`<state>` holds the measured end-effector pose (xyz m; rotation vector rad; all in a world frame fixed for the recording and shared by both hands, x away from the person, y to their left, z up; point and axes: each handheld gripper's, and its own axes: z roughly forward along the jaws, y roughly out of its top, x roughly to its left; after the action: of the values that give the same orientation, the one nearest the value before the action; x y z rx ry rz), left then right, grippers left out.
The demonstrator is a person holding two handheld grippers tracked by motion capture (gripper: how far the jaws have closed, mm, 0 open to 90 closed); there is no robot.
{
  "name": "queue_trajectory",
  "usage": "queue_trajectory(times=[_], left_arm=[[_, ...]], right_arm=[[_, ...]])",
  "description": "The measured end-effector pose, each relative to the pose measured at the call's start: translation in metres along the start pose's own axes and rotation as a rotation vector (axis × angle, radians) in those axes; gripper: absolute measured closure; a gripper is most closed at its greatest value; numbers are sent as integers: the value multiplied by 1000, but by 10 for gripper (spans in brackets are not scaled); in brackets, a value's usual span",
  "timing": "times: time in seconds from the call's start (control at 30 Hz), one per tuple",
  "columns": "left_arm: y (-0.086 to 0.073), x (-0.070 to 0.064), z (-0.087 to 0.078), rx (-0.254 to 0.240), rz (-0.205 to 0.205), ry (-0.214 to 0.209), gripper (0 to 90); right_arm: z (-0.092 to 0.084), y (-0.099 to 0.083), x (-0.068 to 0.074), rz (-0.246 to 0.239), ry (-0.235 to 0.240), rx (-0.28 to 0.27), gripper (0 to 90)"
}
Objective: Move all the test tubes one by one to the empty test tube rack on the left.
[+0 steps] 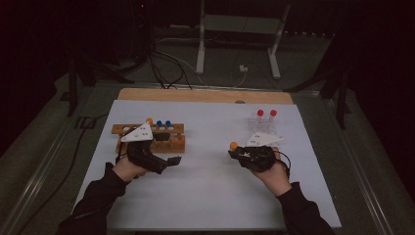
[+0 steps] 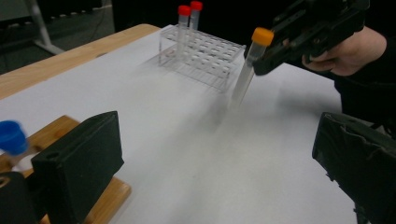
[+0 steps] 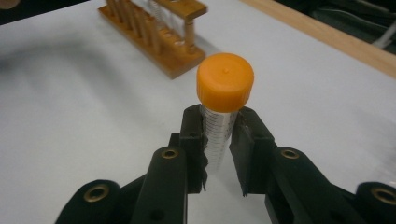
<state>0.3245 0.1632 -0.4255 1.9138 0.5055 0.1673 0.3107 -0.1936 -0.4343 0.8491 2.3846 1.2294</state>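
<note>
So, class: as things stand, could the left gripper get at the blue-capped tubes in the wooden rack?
Probably yes. The left gripper is open and empty, right beside the wooden rack. The blue-capped tubes stand upright with their caps exposed, and nothing lies between.

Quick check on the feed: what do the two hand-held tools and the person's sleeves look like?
Both tools are black. The left tool and right tool each carry a pale three-cornered plate with small dark marks on top. The right tool's arms show brass-coloured rivets, and its pads have toothed edges. A thin black cable loops beside the right hand. Both sleeves are dark.
</note>
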Motion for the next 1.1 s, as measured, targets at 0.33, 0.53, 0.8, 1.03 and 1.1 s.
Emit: queue_trajectory(times=[0.33, 0.53, 0.8, 1.03, 1.1], left_arm=[[11, -8, 18, -6, 15, -57, 40], [18, -15, 32, -15, 25, -99, 82], [24, -26, 53, -20, 48, -154, 242], [27, -34, 71, -7, 66, -186, 384], [27, -35, 75, -1, 71, -182, 424]], right_arm=[[9, 0, 18, -36, 58, 19, 756], [12, 0, 25, -48, 80, 20, 756], [15, 1, 31, -58, 99, 24, 756], [15, 2, 33, -58, 108, 23, 756], [15, 2, 33, -60, 110, 23, 756]])
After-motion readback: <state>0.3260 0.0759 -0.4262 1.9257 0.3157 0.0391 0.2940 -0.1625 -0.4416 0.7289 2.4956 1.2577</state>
